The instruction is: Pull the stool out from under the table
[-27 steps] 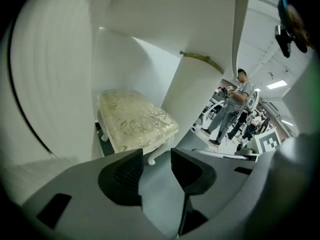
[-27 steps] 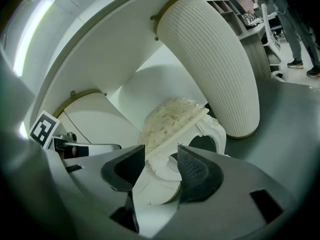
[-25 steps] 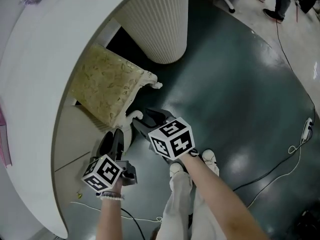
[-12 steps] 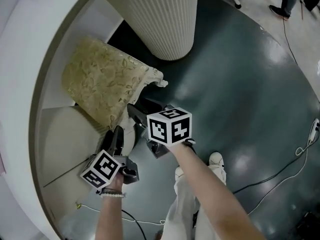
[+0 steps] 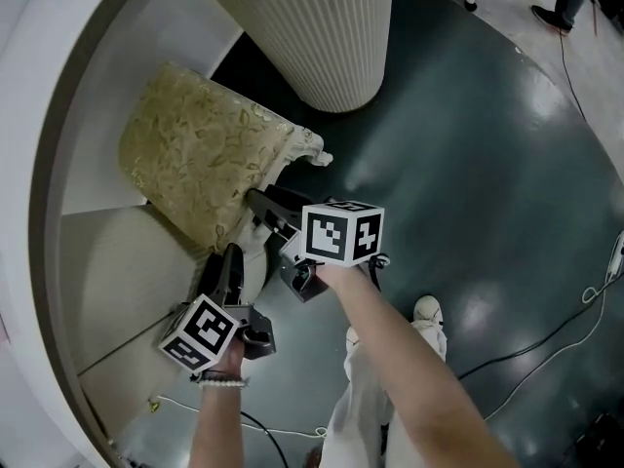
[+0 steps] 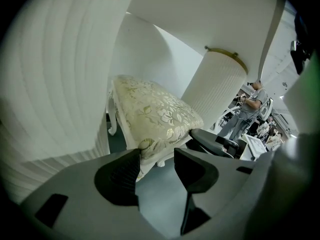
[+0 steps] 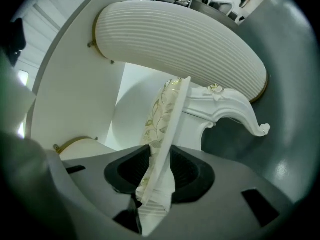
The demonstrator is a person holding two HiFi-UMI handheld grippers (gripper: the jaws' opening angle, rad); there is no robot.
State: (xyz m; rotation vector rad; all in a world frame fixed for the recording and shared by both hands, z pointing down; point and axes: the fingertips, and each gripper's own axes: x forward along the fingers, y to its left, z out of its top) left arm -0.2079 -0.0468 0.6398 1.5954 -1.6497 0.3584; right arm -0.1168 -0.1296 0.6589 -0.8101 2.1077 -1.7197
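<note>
Gold-floral cushioned stool [image 5: 200, 154], white carved legs, half under white round table [image 5: 24, 164] — right gripper [image 5: 261, 206], jaws just closing, clamps its seat edge; left gripper [image 5: 230, 261], jaws just opening, holds nothing.

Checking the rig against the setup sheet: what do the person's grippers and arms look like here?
The left gripper and right gripper have dark grey bodies, and each carries a white cube printed with black square markers. Their pads are black and ribbed. Both forearms are without sleeves, and a beaded bracelet circles the left wrist.
</note>
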